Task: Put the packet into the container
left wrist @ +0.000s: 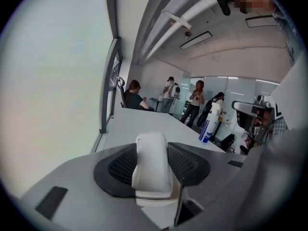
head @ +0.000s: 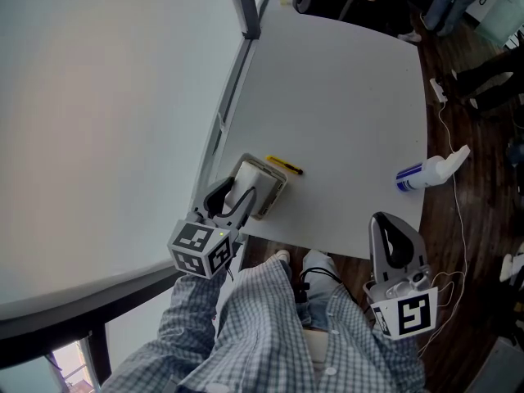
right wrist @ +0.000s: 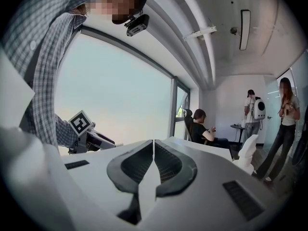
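Observation:
A small white container (head: 264, 183) stands near the table's front left edge. My left gripper (head: 237, 196) is shut on its near wall. In the left gripper view that white wall (left wrist: 152, 163) fills the gap between the dark pads. A thin yellow packet (head: 284, 165) lies flat on the table just behind and right of the container, touching neither gripper. My right gripper (head: 391, 240) hangs off the table's front edge at the lower right. Its jaws meet with nothing between them, as the right gripper view (right wrist: 153, 163) shows.
A white spray bottle (head: 430, 170) with a blue band lies near the table's right edge; it also shows in the left gripper view (left wrist: 208, 124). The white table (head: 344, 97) meets a window wall at its left. Several people stand and sit beyond the far end.

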### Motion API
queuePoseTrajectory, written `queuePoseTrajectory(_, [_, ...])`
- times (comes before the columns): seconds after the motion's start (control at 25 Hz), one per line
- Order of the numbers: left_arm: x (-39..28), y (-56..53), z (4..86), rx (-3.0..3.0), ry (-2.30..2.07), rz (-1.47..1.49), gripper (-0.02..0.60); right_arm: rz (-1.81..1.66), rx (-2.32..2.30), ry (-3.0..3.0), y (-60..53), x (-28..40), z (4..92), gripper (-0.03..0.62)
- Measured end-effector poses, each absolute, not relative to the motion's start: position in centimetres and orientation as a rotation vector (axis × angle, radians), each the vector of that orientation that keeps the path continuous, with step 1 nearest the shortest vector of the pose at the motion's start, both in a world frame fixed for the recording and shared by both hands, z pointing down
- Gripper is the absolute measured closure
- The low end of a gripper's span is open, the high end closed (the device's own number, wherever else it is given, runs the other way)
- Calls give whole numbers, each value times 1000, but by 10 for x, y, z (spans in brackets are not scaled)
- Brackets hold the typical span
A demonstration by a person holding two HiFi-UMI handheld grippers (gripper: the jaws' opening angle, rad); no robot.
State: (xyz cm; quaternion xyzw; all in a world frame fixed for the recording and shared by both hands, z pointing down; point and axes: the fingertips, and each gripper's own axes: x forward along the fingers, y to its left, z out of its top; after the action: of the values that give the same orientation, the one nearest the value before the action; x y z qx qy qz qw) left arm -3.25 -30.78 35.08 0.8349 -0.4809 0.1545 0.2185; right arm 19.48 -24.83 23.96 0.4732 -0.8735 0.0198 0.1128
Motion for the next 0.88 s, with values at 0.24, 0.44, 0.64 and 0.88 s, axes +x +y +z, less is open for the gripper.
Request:
queuePoseTrajectory(0.24, [-26,-308,365,2349,-1328,563,368,67,1387,-2559,-246,197,240,574])
queuePoseTrajectory(0.44, [-21,-310,372,2362,-1338,620,370,79,1383,-2558,-246,202,243,574])
queuePoseTrajectory(0.64, [-19,-314,375,2397,-1386,699,399,88,1377,-2557,-246,204,244,574])
queuePoseTrajectory(0.88, [-18,-320,372,2399,-1434,671,483,94,1369,-2560,-245,206,246,574])
